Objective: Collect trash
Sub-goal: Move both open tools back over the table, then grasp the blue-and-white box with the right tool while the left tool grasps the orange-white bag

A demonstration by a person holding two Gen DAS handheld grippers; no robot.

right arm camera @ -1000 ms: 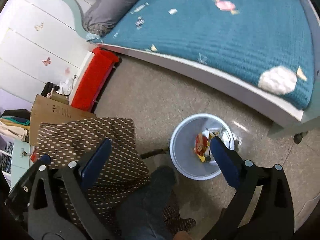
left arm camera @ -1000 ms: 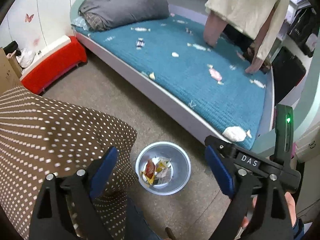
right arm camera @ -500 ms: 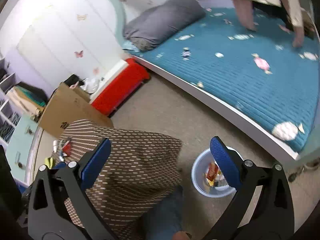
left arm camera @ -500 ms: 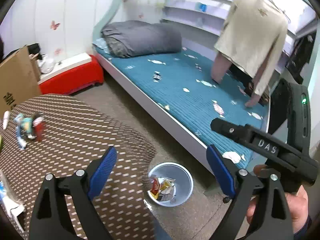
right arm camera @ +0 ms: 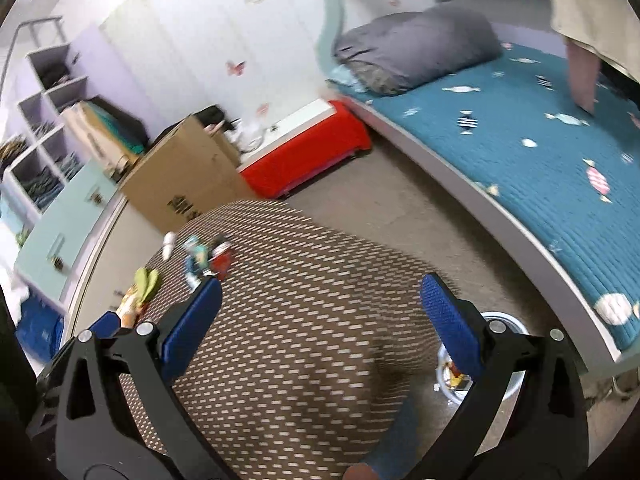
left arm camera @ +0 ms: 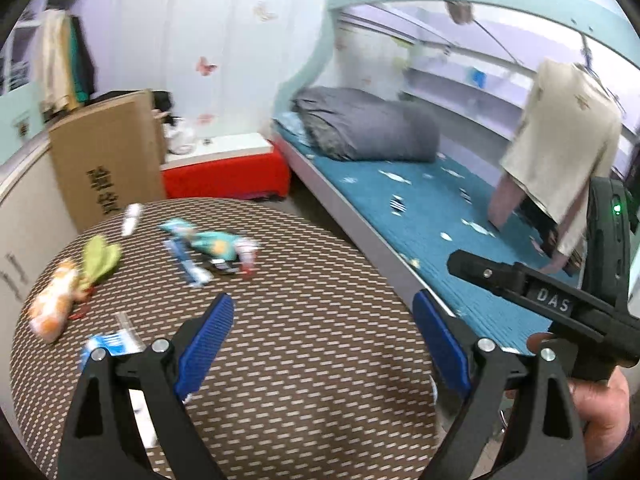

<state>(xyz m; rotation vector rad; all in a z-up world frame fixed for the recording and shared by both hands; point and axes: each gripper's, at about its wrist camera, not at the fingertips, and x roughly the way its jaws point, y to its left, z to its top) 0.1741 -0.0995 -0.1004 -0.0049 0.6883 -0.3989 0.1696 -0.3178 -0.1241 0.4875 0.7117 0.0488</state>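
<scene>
Several wrappers lie on a round brown dotted table point(left arm camera: 304, 344): a teal packet point(left arm camera: 212, 245), a green wrapper point(left arm camera: 100, 256), an orange packet point(left arm camera: 54, 304) and a blue-white wrapper point(left arm camera: 110, 342). My left gripper point(left arm camera: 324, 320) is open and empty above the table's near side. My right gripper point(right arm camera: 320, 300) is open and empty above the same table point(right arm camera: 296, 320); the teal packet point(right arm camera: 196, 258) lies at the table's far left. A grey trash bin point(right arm camera: 508, 324) with wrappers in it stands on the floor, partly hidden behind the right finger.
A bed with a teal cover point(left arm camera: 432, 216) and grey pillow point(left arm camera: 368, 128) runs along the right. A red box point(left arm camera: 228, 174) and a cardboard box point(left arm camera: 108, 156) stand beyond the table. A beige garment point(left arm camera: 560, 128) hangs over the bed. Shelves point(right arm camera: 44, 128) stand at left.
Both views have swung up from the bin on the floor to the table top. The wrappers on the table have come into view. Both grippers stay open.
</scene>
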